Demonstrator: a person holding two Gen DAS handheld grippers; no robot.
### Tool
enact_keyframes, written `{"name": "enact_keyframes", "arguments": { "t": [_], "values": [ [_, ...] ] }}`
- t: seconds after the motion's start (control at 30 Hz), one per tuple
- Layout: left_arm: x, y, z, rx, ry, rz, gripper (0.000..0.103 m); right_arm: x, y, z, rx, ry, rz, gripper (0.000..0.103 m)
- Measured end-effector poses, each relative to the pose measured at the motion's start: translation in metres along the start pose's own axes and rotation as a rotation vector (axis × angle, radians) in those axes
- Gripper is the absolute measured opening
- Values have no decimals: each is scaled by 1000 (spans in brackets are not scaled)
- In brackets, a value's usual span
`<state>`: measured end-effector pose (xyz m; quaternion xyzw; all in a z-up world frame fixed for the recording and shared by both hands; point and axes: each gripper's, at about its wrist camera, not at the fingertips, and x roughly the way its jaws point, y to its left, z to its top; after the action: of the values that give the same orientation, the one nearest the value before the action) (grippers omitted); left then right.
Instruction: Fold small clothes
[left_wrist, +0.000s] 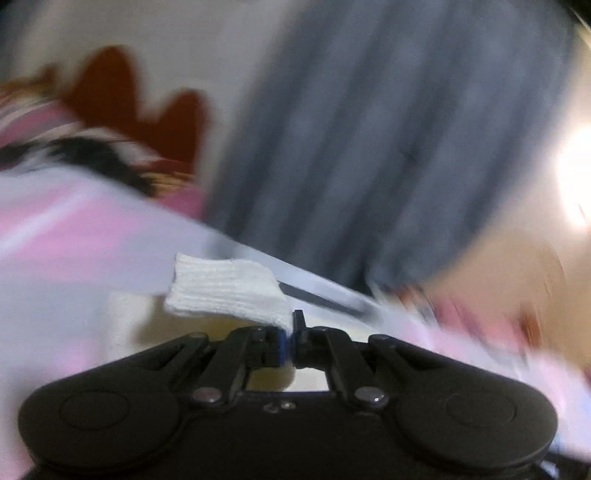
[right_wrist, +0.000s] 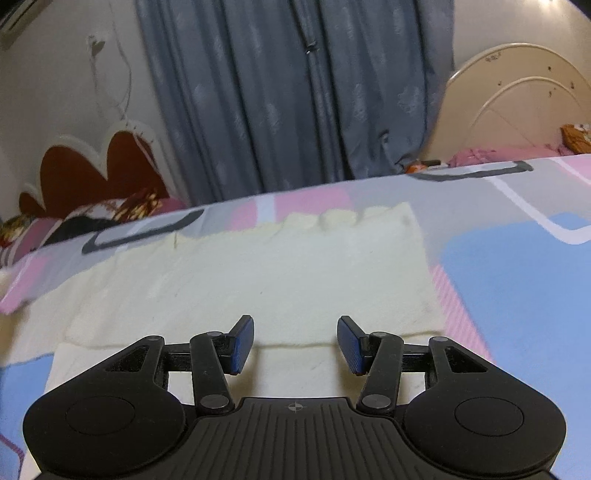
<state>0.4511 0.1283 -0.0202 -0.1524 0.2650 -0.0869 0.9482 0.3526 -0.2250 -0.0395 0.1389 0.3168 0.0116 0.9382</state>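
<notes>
My left gripper (left_wrist: 290, 338) is shut on the ribbed white cuff (left_wrist: 227, 290) of a small knit garment and holds it lifted; the left wrist view is blurred by motion. In the right wrist view a pale cream knit garment (right_wrist: 258, 273) lies flat on the bed, with a folded layer's edge running just past the fingertips. My right gripper (right_wrist: 295, 343) is open and empty, low over the near part of that garment.
The bed has a pink, grey and blue patterned sheet (right_wrist: 517, 280). A grey-blue curtain (right_wrist: 295, 92) hangs behind it. A red scalloped headboard (right_wrist: 96, 170) with pillows is at the far left, and a cream headboard (right_wrist: 517, 103) at the far right.
</notes>
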Motion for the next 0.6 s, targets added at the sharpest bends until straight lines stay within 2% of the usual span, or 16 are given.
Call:
{"name": "enact_keyframes", "arguments": {
  "t": [0.1, 0.17, 0.3, 0.33, 0.37, 0.4, 0.43, 0.5, 0.6],
  "values": [
    [38, -83, -21, 189, 85, -54, 3, -7, -10, 6, 20, -14, 10, 51],
    [63, -123, -40, 262, 154, -78, 2, -10, -17, 11, 36, -21, 12, 51],
    [96, -163, -88, 358, 257, -89, 5, -13, -36, 24, 87, -21, 38, 51],
    [99, -165, -98, 378, 275, -95, 11, -13, -39, 26, 95, -17, 56, 51],
    [98, -170, -106, 405, 254, -107, 29, -13, -42, 27, 103, -15, 82, 51],
    [92, -171, -107, 422, 235, -134, 54, -13, -43, 27, 107, -10, 100, 51],
    [83, -170, -109, 424, 221, -160, 64, -12, -43, 27, 109, -5, 116, 51],
    [59, -159, -105, 409, 183, -150, 67, -9, -42, 25, 115, 5, 150, 51],
    [27, -116, -99, 342, 136, -44, 65, 4, -35, 20, 126, 34, 205, 51]
  ]
}}
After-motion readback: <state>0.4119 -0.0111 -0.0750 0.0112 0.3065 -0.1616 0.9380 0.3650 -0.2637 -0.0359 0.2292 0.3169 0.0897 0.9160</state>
